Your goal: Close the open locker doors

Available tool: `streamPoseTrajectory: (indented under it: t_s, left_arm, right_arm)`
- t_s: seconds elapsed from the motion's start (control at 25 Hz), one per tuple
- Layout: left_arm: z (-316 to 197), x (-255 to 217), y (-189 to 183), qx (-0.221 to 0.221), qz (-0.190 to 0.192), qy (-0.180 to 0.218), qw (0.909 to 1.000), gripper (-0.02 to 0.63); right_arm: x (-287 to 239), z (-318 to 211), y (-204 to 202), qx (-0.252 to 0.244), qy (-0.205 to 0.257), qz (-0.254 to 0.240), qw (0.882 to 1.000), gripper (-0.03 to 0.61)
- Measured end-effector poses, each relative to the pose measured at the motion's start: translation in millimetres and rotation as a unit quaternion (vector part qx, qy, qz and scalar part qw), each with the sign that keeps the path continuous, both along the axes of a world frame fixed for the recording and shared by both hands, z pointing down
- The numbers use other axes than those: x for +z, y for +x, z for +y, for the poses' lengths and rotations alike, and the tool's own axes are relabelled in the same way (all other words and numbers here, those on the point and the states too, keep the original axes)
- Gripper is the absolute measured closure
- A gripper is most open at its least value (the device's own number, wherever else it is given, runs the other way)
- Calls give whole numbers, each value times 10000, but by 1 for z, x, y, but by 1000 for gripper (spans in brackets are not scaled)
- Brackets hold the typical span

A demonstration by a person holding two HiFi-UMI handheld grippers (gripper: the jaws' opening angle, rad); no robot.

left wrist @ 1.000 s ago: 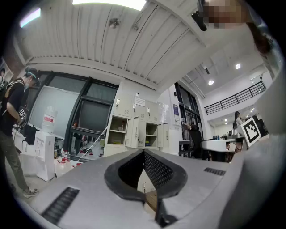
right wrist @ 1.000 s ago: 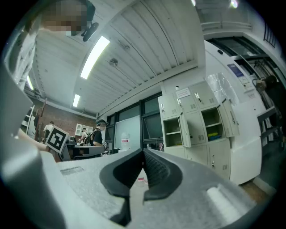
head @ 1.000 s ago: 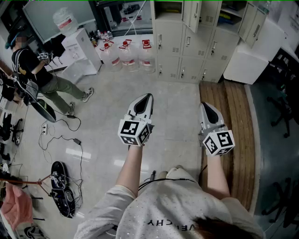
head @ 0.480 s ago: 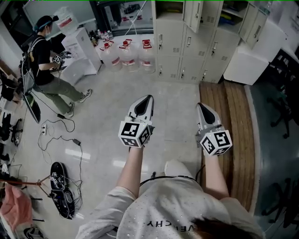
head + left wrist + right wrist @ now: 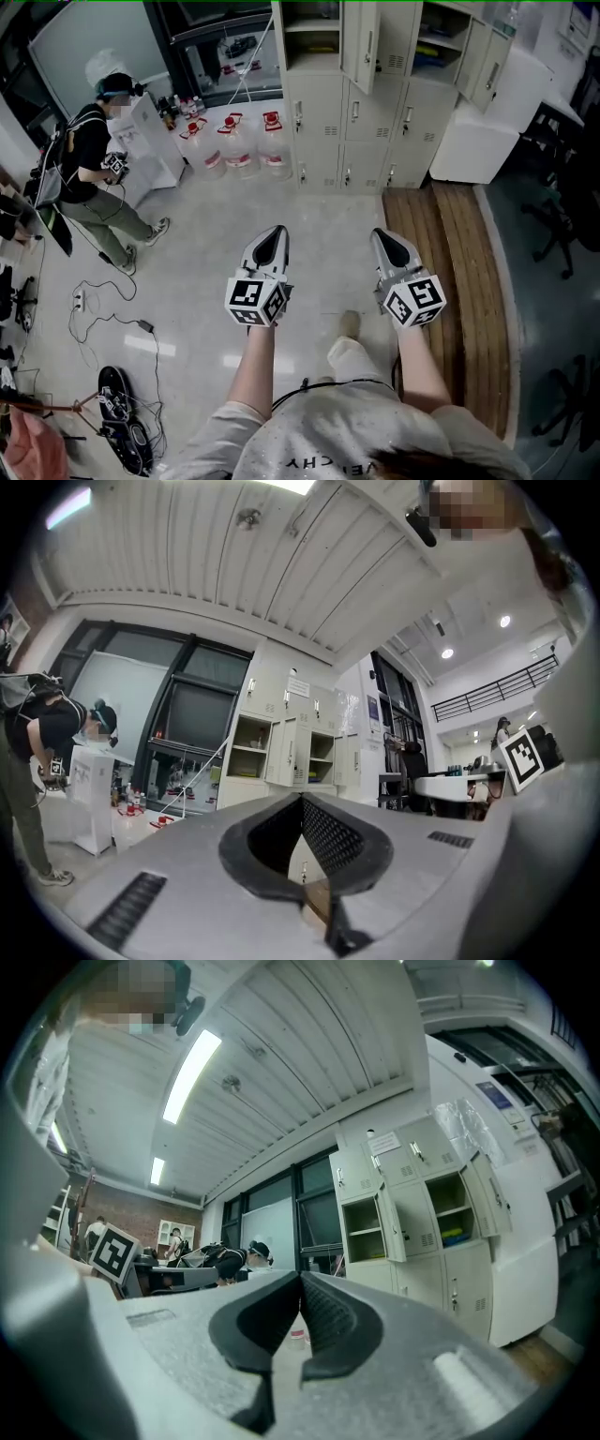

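A bank of cream lockers (image 5: 375,112) stands against the far wall. One upper door (image 5: 362,42) hangs open beside an empty shelf compartment, and a second door (image 5: 478,56) stands open further right. My left gripper (image 5: 277,230) and right gripper (image 5: 379,232) are held side by side over the floor, pointing at the lockers and well short of them. Both are shut and hold nothing. In the left gripper view the open compartment (image 5: 249,752) shows past the closed jaw tips (image 5: 301,797). In the right gripper view both open doors (image 5: 392,1224) (image 5: 487,1199) show.
Several water jugs (image 5: 234,141) stand left of the lockers. A person (image 5: 89,178) stands at the far left by a white cabinet (image 5: 150,141). A wooden platform (image 5: 450,253) runs along the right, with a white unit (image 5: 478,131) behind it. Cables (image 5: 103,300) lie on the floor.
Both grippers have advanced toward the lockers, which now look nearer and sit lower in the head view. The person at the left has stepped closer to the white cabinet. Jaws stayed shut.
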State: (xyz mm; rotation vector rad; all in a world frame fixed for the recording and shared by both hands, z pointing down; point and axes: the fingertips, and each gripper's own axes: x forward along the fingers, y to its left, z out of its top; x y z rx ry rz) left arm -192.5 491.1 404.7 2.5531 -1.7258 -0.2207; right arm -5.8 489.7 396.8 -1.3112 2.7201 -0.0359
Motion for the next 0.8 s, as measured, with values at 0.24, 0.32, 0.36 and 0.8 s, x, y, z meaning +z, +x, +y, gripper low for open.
streamPoseTrajectory:
  t_s: [0.24,0.32,0.36,0.8]
  left_arm:
    - [-56,-2,9,33,13,-109,9999,615]
    - [-79,-2,12,54,6,-129,9999,615]
    - [-90,-2,13,60,2,-137,9999,615]
    - [-206,11,21,-61,12,-375,9993,615]
  right_arm:
    - [0,-57,7,-2,-99,-14,10000,551]
    - [-1,-82,9,-22,-122,-13,9999,536]
    - [0,-94,9,-31,-130,-15,9999,525]
    - [14,-212,19,-186,-412,18,9990,441]
